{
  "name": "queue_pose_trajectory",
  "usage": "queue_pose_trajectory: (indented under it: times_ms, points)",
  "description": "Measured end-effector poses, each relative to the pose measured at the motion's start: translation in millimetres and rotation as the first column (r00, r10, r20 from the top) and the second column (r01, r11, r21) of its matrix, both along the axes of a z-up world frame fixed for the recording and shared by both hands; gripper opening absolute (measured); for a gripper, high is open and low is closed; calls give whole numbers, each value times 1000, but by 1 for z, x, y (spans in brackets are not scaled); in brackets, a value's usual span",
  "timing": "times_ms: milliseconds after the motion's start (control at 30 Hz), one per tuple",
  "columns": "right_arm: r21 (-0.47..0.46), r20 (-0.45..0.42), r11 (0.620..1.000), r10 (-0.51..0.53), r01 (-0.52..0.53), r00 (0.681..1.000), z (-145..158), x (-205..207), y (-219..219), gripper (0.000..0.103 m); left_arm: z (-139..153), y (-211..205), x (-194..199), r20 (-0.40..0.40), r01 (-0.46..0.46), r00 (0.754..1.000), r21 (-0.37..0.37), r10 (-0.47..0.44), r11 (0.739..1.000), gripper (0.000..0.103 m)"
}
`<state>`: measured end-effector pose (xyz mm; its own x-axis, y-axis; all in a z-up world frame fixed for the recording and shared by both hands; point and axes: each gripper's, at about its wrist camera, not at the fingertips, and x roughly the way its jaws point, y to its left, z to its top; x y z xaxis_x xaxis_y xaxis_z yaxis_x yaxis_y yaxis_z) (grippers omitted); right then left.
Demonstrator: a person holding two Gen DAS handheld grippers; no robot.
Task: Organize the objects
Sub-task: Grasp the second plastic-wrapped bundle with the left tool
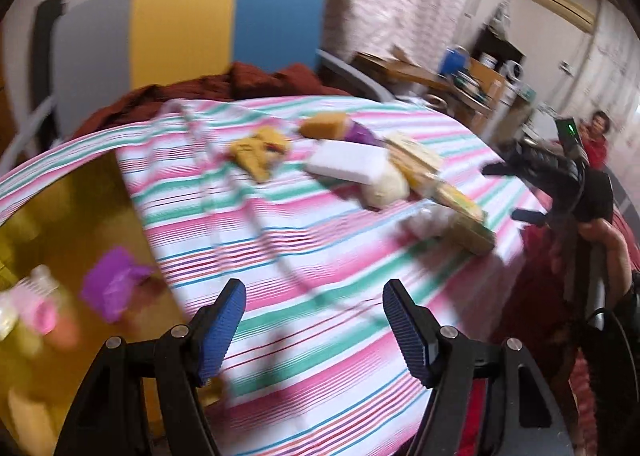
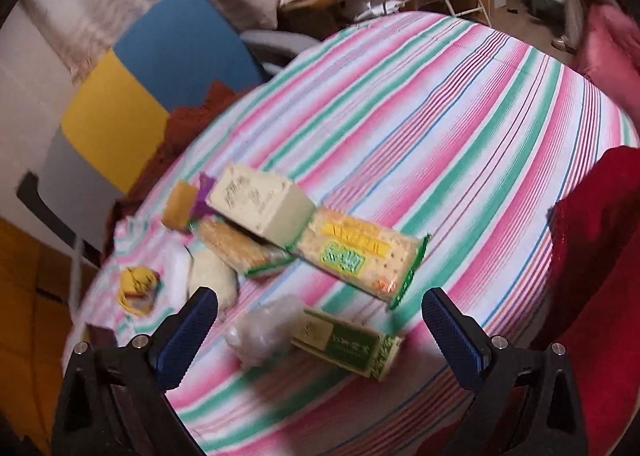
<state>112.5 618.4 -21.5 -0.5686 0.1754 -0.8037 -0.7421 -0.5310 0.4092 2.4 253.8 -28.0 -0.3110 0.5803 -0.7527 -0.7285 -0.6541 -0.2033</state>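
Clutter is the risk here: the goods lie heaped on the striped cloth [image 2: 460, 128], touching and overlapping, so a jaw closing on one could drag or tip its neighbour. In the right view the white box [image 2: 260, 204] rests on a cracker pack [image 2: 360, 260], with a green box [image 2: 352, 340] and a clear bag [image 2: 264, 332] just beside each other at 6 o'clock, between the fingers of the right gripper [image 2: 320, 336], which stand wide and hold nothing. The bag looks soft and may slip or crumple. The left gripper [image 1: 314, 320] is also wide and empty, over bare cloth, the pile well off at 1 o'clock; both views are blurred, so aim may suffer. A purple item [image 1: 114, 284] lies over the cloth's edge at 9 o'clock, on a yellow surface. The cloth is loose and could bunch under a push. Beyond stand a blue-and-yellow panel [image 1: 224, 20], curtains, a cluttered desk [image 1: 460, 76], and a person in red at 3 o'clock
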Motion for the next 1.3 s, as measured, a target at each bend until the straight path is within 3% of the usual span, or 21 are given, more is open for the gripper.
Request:
queue_pose_trajectory:
  times_ms: [133,367,633,900,933,967,1067,1300]
  points:
    - [-27,-57,999,-18,16,998,0,8,3,103,-9,41,7,18,103,995,-13,-103,995,70]
    - [-80,-112,996,-47,38,993,-5,12,10,103,-29,109,9,67,217,974,-20,-216,976,57]
    - [-106,-133,994,-33,19,991,-9,10,12,103,-44,173,7,50,350,936,-63,-348,934,57]
    - [-122,-131,992,-26,10,991,-13,7,13,103,-63,220,8,36,423,906,-117,-421,899,57]
    - [-123,-129,992,-27,11,991,-13,6,13,103,-67,223,8,42,430,903,-124,-429,894,55]
    - [-125,-127,992,-28,12,991,-14,6,14,103,-74,225,7,65,436,900,-133,-431,890,43]
    - [-126,-120,992,-31,16,992,-14,6,14,103,-78,213,6,54,421,907,-104,-418,901,39]
    - [-154,-28,988,28,-32,999,-23,-8,12,103,-75,157,3,88,297,953,-64,-291,953,39]
